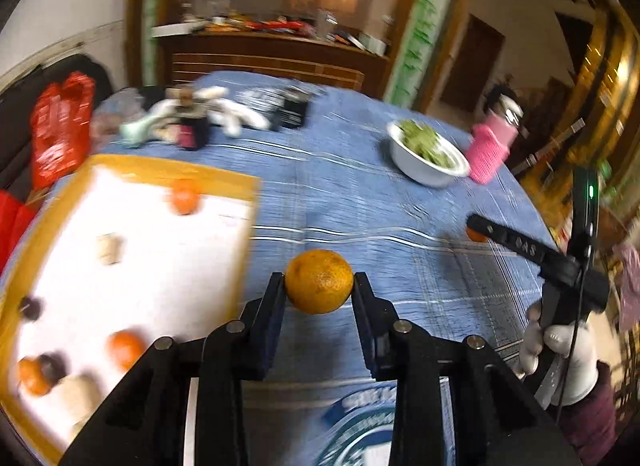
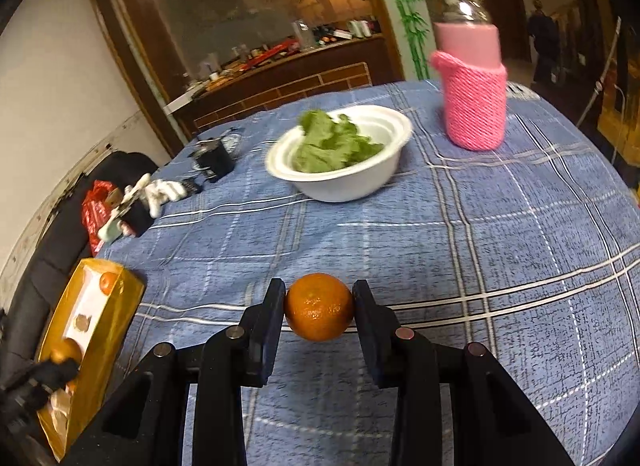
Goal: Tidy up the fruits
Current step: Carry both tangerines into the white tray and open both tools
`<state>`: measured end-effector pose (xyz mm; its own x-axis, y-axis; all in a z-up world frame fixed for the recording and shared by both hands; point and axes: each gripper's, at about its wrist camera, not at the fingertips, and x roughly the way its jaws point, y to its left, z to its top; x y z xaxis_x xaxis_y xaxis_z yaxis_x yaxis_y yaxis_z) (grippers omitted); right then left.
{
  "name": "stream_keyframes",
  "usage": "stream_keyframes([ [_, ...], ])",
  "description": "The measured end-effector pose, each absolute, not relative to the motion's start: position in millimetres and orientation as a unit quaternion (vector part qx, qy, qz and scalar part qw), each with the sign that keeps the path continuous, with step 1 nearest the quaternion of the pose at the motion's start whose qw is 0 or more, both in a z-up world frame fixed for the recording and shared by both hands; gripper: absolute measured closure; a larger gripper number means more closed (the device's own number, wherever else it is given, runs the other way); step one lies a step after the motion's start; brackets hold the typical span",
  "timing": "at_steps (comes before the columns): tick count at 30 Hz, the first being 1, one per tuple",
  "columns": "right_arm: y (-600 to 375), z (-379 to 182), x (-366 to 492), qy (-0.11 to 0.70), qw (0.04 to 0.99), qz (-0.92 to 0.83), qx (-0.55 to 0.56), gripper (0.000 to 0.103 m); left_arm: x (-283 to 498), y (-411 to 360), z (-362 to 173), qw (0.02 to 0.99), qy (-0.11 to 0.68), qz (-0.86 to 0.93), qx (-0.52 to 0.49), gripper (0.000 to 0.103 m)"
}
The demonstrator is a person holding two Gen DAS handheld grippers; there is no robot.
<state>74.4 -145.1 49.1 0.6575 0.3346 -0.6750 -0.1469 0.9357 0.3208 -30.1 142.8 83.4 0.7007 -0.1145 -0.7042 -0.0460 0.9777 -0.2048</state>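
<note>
Left tongs [image 1: 319, 286] clamped on orange [image 1: 319, 281], held above counter [image 1: 360, 193] | right tongs [image 2: 319, 306] clamped on mandarin [image 2: 319, 306] | step: carry to tray [image 1: 244, 185], judged | next: tray approached, fruit set on free spot, grip released.

Wooden sideboard [image 2: 280, 73] (cluttered), white wall [image 2: 60, 85]

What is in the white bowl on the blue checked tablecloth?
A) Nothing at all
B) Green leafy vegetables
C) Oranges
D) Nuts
B: the white bowl holds a heap of green leaves, while the oranges in view are elsewhere, one clamped in each gripper and others in the gold-rimmed tray.
</note>
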Motion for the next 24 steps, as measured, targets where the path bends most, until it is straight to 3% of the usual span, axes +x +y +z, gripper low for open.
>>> stream_keyframes([
  [16,-52.9,87.8,-22.8,0.362,0.9,0.233,0.072,0.065,-124.9,267.1,113.9,0.924,0.33,0.106,-0.162,0.07],
  [24,30.9,116.5,-50.9,0.363,0.873,0.322,0.045,0.064,-142.5,305.2,93.8,0.915,0.336,0.134,-0.18,0.07],
])
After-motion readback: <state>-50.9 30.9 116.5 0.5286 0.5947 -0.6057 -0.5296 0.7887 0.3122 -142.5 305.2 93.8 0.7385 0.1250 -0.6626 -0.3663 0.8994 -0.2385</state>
